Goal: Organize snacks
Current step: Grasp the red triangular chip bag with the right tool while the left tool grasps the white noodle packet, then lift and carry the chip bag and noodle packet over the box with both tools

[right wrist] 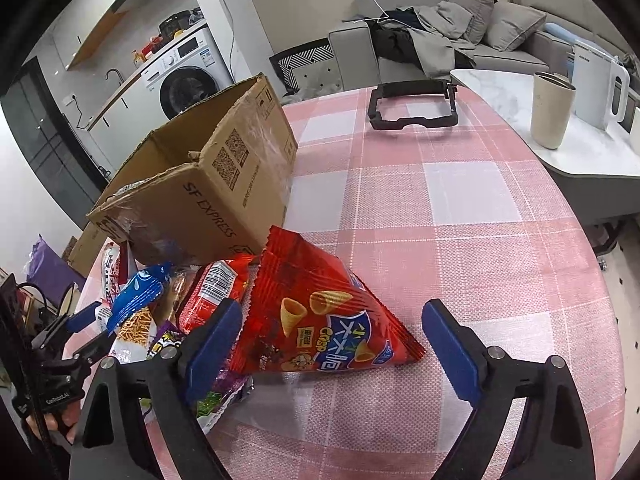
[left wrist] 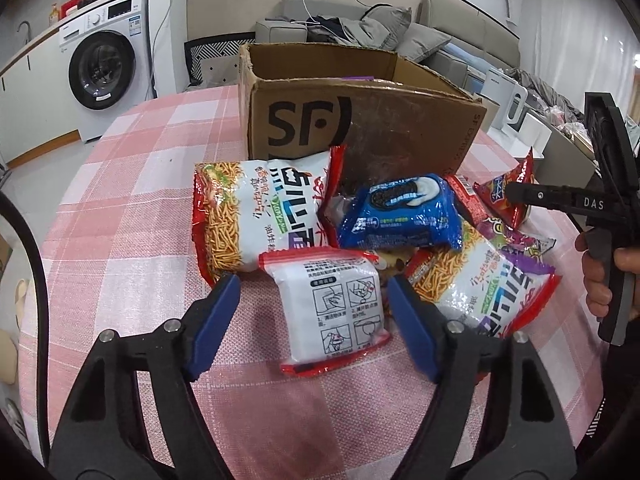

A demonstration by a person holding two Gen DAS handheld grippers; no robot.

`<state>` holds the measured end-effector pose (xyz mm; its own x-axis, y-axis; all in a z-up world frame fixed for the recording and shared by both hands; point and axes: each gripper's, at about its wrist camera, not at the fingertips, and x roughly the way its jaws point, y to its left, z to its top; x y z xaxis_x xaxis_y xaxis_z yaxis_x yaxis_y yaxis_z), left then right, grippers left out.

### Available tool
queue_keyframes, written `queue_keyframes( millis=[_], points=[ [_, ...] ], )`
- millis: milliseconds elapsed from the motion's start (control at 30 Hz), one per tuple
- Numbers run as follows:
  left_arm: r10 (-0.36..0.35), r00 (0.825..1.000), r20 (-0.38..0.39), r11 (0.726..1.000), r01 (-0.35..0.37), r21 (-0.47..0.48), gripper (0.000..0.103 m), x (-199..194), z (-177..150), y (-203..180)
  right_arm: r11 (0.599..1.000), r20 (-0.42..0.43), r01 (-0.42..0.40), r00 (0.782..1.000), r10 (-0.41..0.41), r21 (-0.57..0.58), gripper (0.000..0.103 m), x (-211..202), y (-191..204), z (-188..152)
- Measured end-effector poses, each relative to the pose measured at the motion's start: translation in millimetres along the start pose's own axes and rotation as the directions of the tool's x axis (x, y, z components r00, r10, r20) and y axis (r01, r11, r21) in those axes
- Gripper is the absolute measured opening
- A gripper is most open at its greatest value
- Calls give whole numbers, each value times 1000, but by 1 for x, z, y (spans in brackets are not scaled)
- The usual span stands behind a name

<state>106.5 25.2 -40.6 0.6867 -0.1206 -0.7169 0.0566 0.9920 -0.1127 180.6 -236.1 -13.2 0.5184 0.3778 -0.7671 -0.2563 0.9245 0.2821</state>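
Note:
A pile of snack packs lies in front of an open cardboard SF box (left wrist: 360,120) on the pink checked tablecloth (left wrist: 120,200). My left gripper (left wrist: 314,288) is open, its blue pads on either side of a white and red pack (left wrist: 336,308). Behind it lie a noodle-snack bag (left wrist: 256,212), a blue cookie pack (left wrist: 400,212) and a second noodle-snack bag (left wrist: 488,284). My right gripper (right wrist: 332,320) is open around a red triangular crisp bag (right wrist: 320,308), not touching it on the right. The box (right wrist: 208,184) stands behind the bag.
A black frame (right wrist: 412,104) lies on the far part of the table. A side table with a beige cup (right wrist: 550,110) and a white jug (right wrist: 596,84) stands to the right. A sofa and a washing machine (left wrist: 106,64) are behind.

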Motion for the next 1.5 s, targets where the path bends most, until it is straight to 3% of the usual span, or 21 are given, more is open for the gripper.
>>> queue_keyframes(
  millis=[167,300,500,667,1133,1333,1433,1500],
  points=[
    [-26,999,-36,1000,26,8,48,6,-3,-3,1000,4,-21,1000,21,12,84,2,1,-1],
    [-42,999,-33,999,43,24,42,6,-4,-6,999,3,-33,999,33,23,80,3,-1,-2],
    [-59,998,-19,998,60,27,41,3,-4,-8,999,-3,-34,999,34,30,69,5,-3,-3],
    [-60,998,0,998,60,27,40,-2,-2,-7,998,-2,-45,999,45,44,53,5,-5,-2],
    [-55,998,38,998,54,11,40,-16,2,-3,994,63,-109,992,110,-4,29,-16,5,0],
    [-52,998,36,999,51,15,40,-18,1,-3,994,39,-109,993,110,-15,32,-16,7,-1],
    [-50,998,34,999,50,10,40,-18,0,-3,996,1,-82,997,82,-29,55,-13,8,-2],
    [-49,998,37,999,49,11,41,-19,1,-3,997,-15,-76,997,75,-30,57,-9,6,-4]
  ],
)
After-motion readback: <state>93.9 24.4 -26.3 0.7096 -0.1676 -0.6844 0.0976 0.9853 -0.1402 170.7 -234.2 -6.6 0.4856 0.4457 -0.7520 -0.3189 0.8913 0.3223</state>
